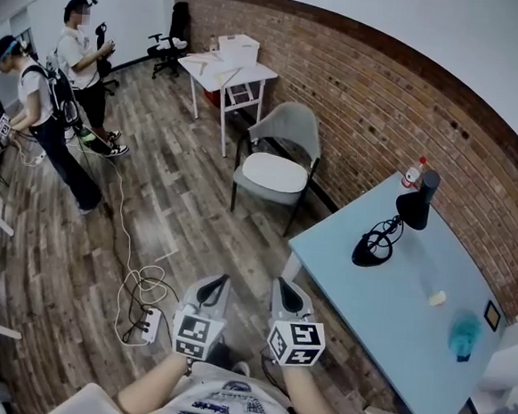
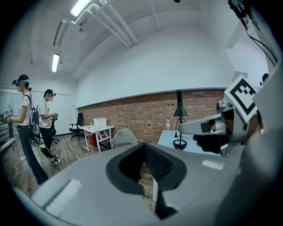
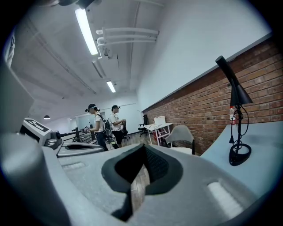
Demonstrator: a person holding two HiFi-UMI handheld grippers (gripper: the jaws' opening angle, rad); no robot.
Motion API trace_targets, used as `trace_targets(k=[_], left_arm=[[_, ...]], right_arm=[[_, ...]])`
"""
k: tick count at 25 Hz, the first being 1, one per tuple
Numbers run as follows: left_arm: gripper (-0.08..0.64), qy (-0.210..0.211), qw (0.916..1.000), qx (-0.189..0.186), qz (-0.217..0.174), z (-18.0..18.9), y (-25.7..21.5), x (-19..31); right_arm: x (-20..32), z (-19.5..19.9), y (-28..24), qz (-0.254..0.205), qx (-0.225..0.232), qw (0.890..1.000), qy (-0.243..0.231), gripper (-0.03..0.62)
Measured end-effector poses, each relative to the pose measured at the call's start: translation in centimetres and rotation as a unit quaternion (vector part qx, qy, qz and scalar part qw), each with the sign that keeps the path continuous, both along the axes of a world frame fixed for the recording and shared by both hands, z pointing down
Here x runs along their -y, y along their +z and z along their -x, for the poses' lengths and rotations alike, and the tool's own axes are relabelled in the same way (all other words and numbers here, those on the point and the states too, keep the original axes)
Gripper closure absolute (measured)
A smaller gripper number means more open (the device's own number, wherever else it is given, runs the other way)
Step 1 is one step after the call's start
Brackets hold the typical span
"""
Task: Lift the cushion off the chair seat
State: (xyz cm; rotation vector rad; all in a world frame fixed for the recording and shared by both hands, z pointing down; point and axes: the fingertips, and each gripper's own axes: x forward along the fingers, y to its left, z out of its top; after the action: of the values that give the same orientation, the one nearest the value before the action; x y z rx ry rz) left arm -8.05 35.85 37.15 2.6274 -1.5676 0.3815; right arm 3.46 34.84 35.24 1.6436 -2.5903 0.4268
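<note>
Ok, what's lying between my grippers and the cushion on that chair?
Head view: only bare wood floor between the left gripper, the right gripper and the cushion. The cable coil lies off left, the blue table off right.

right claw [image 3: 142, 152]: jaws pressed together, nothing between them
chair [image 3: 180, 133]: grey, over by the brick wall [image 3: 208, 106], white cushion [image 3: 181, 150] on its seat
desk [image 3: 265, 137]: black lamp [image 3: 239, 155] standing on it
</note>
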Motion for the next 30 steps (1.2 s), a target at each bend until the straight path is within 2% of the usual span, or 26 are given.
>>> trace_targets(k=[5,11,18,30], left_arm=[[0.568,0.001,0.9999,-0.001,0.011,0.3,1.2,1.9],[0.568,0.013,0.9998,-0.005,0.014,0.5,1.9,7.2],[0.569,0.024,0.9995,-0.008,0.019,2.6,2.6,17.4],[0.568,0.062,0.9977,-0.002,0.027,8.6,3.1,35.6]], right_arm=[[1.7,0.1,1.1,0.009,-0.002,1.0,0.001,0.595],[6.4,0.1,2.5,0.022,-0.006,1.0,0.013,0.595],[16.0,2.5,3.5,0.033,-0.01,0.999,0.022,0.595],[34.0,8.1,4.1,0.045,-0.01,0.997,0.057,0.595]])
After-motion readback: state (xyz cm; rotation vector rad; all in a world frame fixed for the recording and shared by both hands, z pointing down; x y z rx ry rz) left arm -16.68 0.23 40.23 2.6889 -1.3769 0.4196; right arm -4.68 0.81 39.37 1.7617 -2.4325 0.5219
